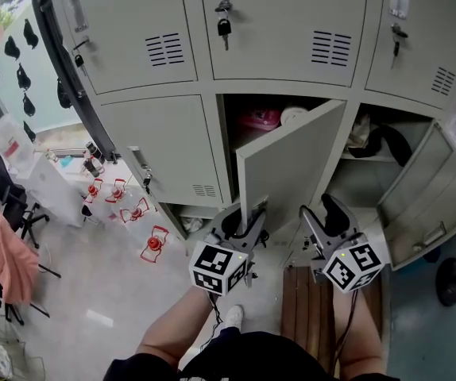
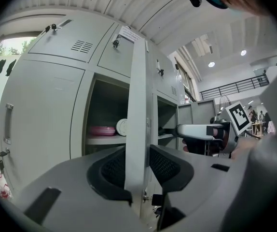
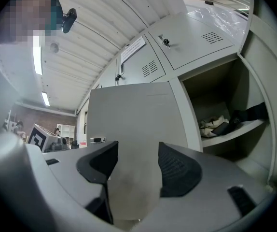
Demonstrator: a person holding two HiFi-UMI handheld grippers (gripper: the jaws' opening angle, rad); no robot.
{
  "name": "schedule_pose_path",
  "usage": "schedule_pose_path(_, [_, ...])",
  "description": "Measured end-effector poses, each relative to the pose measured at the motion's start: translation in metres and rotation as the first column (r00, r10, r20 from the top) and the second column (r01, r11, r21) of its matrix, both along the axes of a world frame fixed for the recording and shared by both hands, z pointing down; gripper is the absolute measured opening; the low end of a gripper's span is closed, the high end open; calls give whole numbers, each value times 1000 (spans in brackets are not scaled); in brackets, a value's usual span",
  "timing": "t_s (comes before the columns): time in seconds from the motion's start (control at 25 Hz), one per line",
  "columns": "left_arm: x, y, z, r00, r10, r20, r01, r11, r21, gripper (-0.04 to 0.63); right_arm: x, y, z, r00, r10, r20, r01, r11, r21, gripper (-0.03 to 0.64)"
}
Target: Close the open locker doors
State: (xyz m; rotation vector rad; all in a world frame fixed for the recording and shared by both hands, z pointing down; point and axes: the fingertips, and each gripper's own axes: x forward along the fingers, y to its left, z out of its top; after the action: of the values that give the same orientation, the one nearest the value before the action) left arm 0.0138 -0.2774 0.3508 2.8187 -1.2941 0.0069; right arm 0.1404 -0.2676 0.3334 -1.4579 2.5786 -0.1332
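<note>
Jaws of left gripper (image 2: 137, 151) narrow, straddling door (image 1: 287, 161) free edge; right gripper (image 3: 138, 146) jaws wide, empty, facing door face. Door half open.

The half-open middle door (image 1: 287, 165) hides most of its locker; only part of a pink thing (image 1: 260, 118) shows. The top lockers (image 1: 284, 22) are cut off by the edge. The door's edge stands between the jaws of the left claw (image 2: 137, 172), but squeezing or not is unclear. The stuff (image 1: 380, 140) in the right locker (image 1: 363, 182) is too dark to name.
</note>
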Motion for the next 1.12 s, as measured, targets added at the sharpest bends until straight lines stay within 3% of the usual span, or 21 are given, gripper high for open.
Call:
schedule_pose_path(0.72, [-40,-70,2,999,-47,-8,47,999,10,192,-61,-68,9,999,-25,-26,25,999,-24,253])
schedule_pose_path(0.88, [-48,-82,5,996,-88,14,88,996,21,184,-69,-79,8,999,-27,-21,26,999,-22,253])
schedule_pose_path(1.12, [-59,-91,7,996,-87,3,87,996,24,181,-73,-92,9,1000,-14,-14,13,1000,-22,252])
